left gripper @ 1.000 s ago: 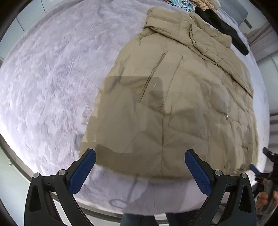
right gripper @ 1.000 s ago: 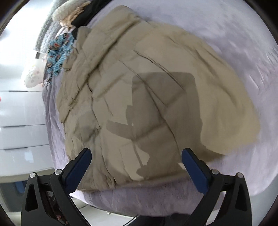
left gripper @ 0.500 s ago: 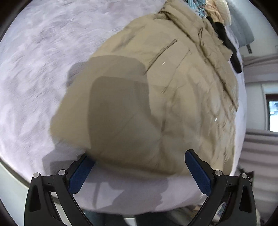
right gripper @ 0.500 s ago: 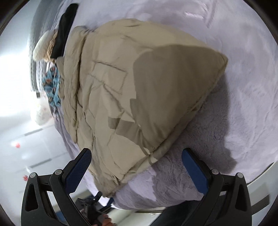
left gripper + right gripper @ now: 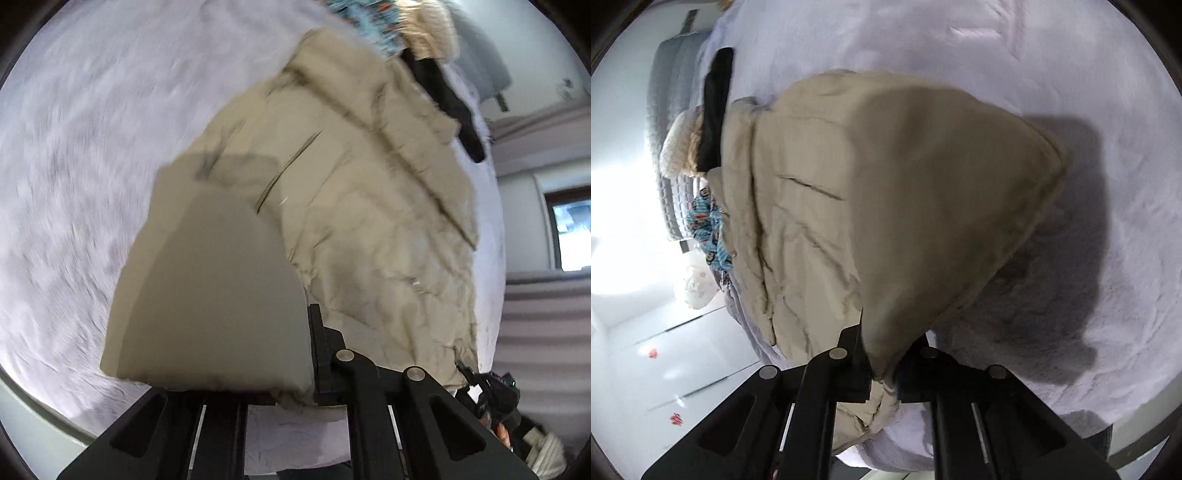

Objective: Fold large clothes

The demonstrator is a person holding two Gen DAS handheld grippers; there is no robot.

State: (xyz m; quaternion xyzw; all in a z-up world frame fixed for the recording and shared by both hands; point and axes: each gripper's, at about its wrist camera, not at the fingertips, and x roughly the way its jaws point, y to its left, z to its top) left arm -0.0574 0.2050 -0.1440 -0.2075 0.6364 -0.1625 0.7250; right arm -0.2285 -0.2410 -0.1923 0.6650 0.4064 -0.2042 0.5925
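On the pale fleecy bed (image 5: 74, 155), spread out: a beige padded jacket (image 5: 369, 229), hem corners raised off the cover. Near hem clamped on the one side by the left gripper (image 5: 295, 391), on the other by the right gripper (image 5: 881, 373), both pairs of jaws just closed narrow onto the fabric. Beyond the collar, heaped at the bed's far end: a black garment (image 5: 714, 110), a blue patterned cloth (image 5: 707, 229), a cream fleecy piece (image 5: 677, 147).

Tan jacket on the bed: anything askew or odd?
Nothing damaged. The tan jacket has its near hem lifted off the bed, pinched by the left gripper and right gripper, whose jaws just closed.
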